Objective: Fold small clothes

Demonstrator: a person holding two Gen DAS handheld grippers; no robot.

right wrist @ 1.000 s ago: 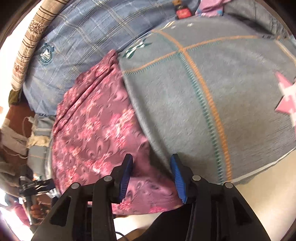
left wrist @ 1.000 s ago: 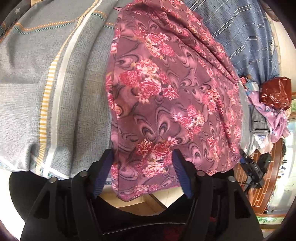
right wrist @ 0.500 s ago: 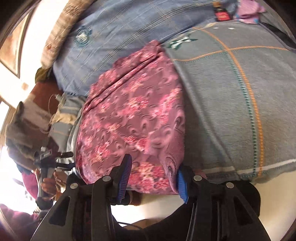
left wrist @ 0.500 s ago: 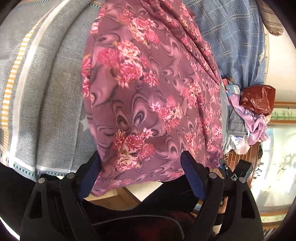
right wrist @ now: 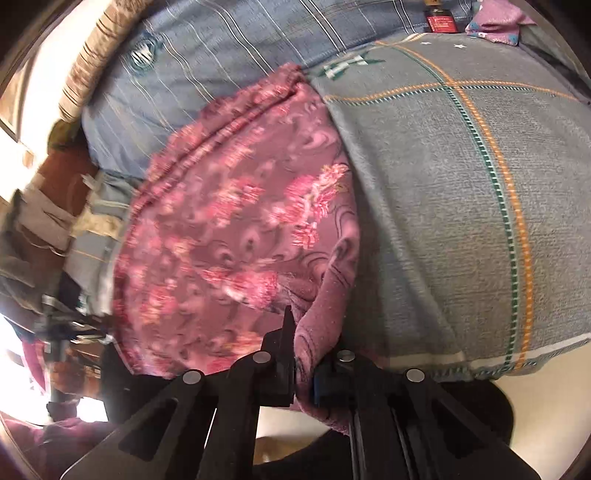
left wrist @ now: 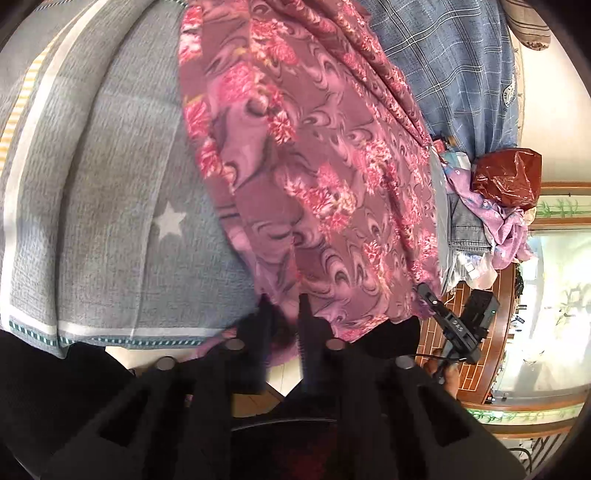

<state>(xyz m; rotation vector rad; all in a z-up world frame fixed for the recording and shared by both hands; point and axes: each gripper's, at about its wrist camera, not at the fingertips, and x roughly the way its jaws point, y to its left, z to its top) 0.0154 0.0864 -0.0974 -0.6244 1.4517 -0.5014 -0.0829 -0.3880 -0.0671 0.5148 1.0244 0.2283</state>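
Observation:
A purple garment with pink flowers (left wrist: 317, 173) lies on a grey blanket (left wrist: 103, 206) with stripes and a white star. My left gripper (left wrist: 284, 306) is shut on the garment's near hem, with cloth bunched between its fingers. In the right wrist view the same garment (right wrist: 236, 221) lies left of the grey blanket (right wrist: 443, 206). My right gripper (right wrist: 306, 332) is shut on the garment's near right corner, and a fold of cloth hangs down between its fingers.
A blue plaid sheet (left wrist: 461, 70) lies beyond the garment. A pile of clothes (left wrist: 491, 221) with a red plastic bag (left wrist: 509, 177) sits at the right. A person's hand holds a dark device (left wrist: 461, 332) past the near edge. A small red box (right wrist: 439, 22) lies far back.
Both grippers were open around the garment's near edge and have closed on it. The cloth at each grip is now bunched and lifted slightly.

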